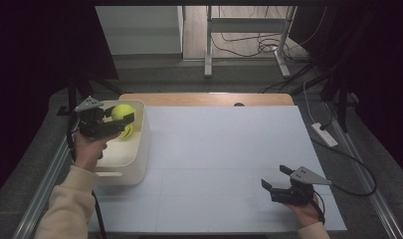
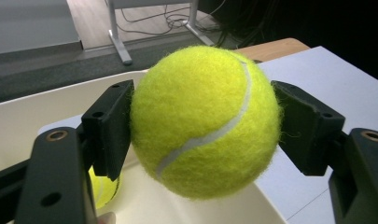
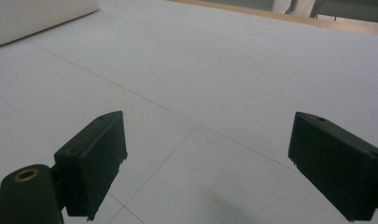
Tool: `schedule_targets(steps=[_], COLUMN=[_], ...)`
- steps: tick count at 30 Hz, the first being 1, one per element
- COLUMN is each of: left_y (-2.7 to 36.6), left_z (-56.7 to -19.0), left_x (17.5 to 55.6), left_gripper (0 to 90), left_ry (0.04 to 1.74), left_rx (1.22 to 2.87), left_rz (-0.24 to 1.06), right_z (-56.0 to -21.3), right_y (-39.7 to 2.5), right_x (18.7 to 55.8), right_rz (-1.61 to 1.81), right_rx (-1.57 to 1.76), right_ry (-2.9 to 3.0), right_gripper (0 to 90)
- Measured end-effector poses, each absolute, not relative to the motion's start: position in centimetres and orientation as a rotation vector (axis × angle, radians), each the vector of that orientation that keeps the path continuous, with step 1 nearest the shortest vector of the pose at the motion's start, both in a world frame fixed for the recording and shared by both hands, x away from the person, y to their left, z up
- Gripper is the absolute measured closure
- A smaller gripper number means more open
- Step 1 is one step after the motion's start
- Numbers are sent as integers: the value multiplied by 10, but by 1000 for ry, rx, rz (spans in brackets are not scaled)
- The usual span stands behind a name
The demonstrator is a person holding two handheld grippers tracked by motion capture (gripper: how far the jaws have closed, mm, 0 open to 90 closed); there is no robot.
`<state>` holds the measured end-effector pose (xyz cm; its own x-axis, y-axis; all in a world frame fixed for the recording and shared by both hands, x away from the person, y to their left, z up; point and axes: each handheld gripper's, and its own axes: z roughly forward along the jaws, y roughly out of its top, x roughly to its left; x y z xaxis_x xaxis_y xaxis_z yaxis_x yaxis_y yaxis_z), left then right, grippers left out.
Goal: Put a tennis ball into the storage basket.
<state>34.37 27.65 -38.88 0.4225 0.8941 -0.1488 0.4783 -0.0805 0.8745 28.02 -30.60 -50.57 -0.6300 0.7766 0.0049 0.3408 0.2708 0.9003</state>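
A yellow tennis ball (image 2: 203,121) sits clamped between the black jaws of my left gripper (image 1: 120,118), held over the white bin (image 1: 139,144) at the table's left side; from above the same ball (image 1: 122,111) shows just over the bin's far end. A second tennis ball (image 1: 127,132) lies inside the bin below it, and its edge (image 2: 102,189) peeks out beneath the left jaw. My right gripper (image 1: 275,177) rests low near the table's front right corner, open with nothing between its jaws, over the white table sheet (image 3: 214,84).
The white sheet (image 1: 224,149) covers most of the table, with a wooden edge (image 1: 209,98) at the back. A power strip (image 1: 324,133) and cables lie on the floor to the right. A desk frame (image 1: 246,40) stands beyond the table.
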Motion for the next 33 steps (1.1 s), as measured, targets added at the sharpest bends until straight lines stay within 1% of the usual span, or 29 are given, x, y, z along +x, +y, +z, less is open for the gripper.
schedule_targets(steps=[12, 33], left_y=[289, 299], left_z=[-395, -405], left_x=[347, 362], left_gripper=[272, 270], left_ry=[1262, 1374], left_rx=[1737, 1853], left_rz=[542, 522], right_z=[-505, -506], right_y=[-305, -304], right_x=[281, 281], right_rz=[1324, 1326], right_rx=[1005, 1002], right_ry=[2107, 2111], right_gripper=[112, 112])
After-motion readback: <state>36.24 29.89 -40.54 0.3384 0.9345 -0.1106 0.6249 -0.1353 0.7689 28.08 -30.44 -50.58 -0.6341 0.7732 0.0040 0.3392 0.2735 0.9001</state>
